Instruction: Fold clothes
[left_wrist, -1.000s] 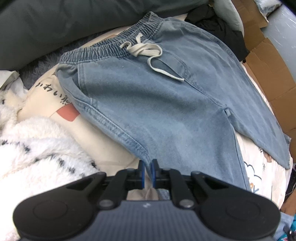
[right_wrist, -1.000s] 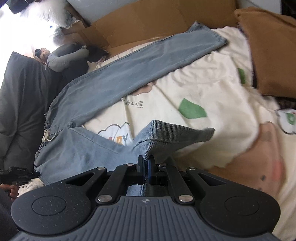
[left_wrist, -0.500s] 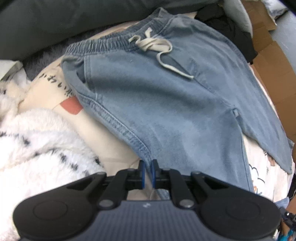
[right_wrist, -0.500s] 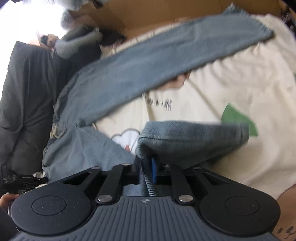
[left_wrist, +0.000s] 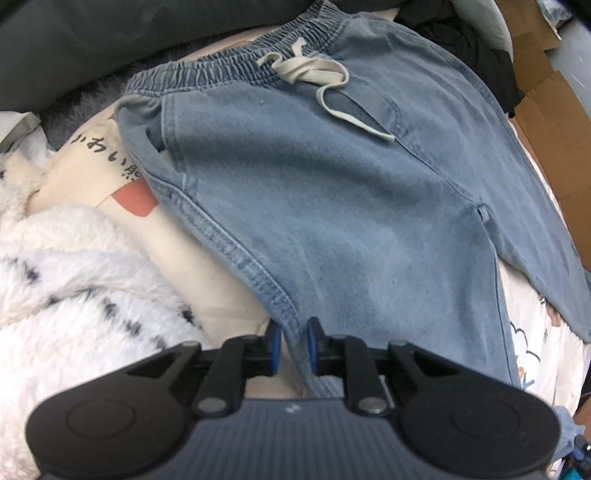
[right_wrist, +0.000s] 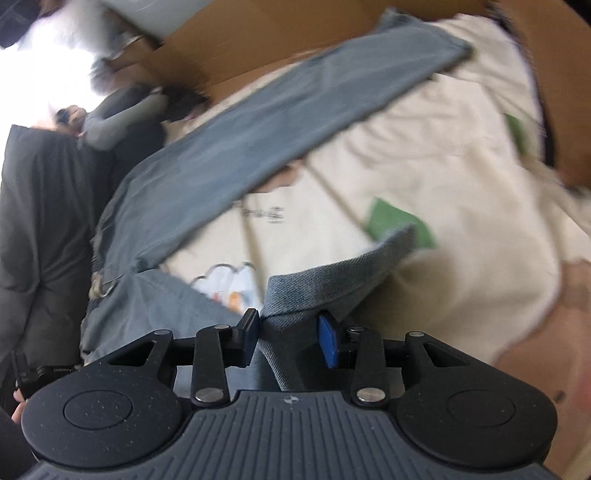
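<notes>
The light blue denim trousers (left_wrist: 332, 206) run under the left gripper (left_wrist: 291, 349) body — the hem beyond its fingers is hidden. In the right wrist view, motion blur smears the cream printed bedsheet (right_wrist: 443, 155) ahead of the fingers — its lettering is unreadable.

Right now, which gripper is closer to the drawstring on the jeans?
Left. The left gripper straddles the jeans' side seam below the drawstring. The right gripper, down by a leg hem, has just been opening.
</notes>
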